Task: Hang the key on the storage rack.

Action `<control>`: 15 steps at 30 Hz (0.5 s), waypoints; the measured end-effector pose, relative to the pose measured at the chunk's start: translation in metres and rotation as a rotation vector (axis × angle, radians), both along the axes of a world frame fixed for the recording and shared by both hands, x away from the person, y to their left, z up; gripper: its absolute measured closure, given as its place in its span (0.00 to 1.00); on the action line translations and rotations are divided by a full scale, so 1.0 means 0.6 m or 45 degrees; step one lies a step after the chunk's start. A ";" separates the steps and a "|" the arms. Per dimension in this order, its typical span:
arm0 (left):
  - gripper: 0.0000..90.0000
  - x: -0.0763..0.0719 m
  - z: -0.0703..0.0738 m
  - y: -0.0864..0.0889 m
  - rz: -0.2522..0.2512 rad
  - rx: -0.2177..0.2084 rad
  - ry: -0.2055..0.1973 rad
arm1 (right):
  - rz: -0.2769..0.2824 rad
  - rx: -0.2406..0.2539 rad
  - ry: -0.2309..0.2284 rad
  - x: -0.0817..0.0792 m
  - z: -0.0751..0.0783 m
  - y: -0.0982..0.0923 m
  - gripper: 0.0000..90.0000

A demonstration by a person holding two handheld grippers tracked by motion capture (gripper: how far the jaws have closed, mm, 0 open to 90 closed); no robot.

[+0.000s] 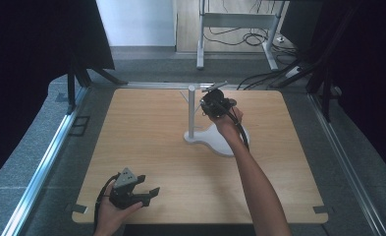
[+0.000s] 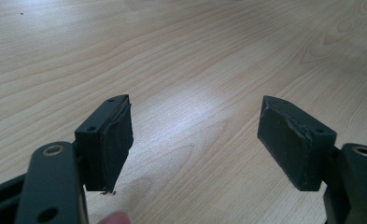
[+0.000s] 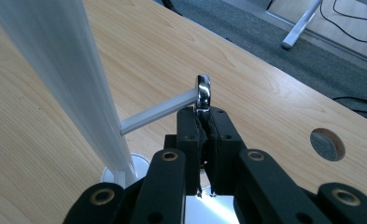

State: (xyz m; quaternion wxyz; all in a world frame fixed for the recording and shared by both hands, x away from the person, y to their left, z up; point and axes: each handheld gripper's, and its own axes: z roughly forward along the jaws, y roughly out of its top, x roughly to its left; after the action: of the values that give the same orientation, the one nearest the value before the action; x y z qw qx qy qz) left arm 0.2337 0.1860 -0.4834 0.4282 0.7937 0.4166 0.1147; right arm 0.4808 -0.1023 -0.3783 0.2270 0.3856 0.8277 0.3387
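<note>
No text, label, brand, number or sign can be read anywhere in these pictures. The wooden table (image 1: 146, 147) is bare grain, and the white stand (image 1: 215, 140) and the black gripper bodies carry no legible marking.

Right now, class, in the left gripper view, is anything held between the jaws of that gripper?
No: the left gripper stands wide open, with bare wooden table showing between its jaws.

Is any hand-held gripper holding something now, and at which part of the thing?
The right hand-held gripper is shut on a shiny metal ring, gripping its lower edge beside the white stand. The left hand-held gripper is open and holds nothing.
</note>
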 end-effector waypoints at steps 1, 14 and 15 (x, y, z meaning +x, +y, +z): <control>0.30 0.000 0.000 0.000 -0.001 -0.001 0.000 | 0.000 0.000 -0.001 -0.001 0.000 0.000 0.94; 0.30 0.000 0.000 0.000 0.000 -0.001 0.000 | 0.005 -0.044 -0.030 -0.006 -0.003 0.009 0.93; 0.30 0.000 0.000 0.000 -0.001 -0.002 0.001 | 0.004 -0.046 -0.034 -0.007 -0.004 0.010 0.93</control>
State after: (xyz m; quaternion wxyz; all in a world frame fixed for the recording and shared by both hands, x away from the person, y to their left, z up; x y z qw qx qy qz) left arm 0.2339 0.1860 -0.4836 0.4287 0.7936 0.4165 0.1141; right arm 0.4768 -0.0964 -0.3807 0.2445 0.3753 0.8312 0.3292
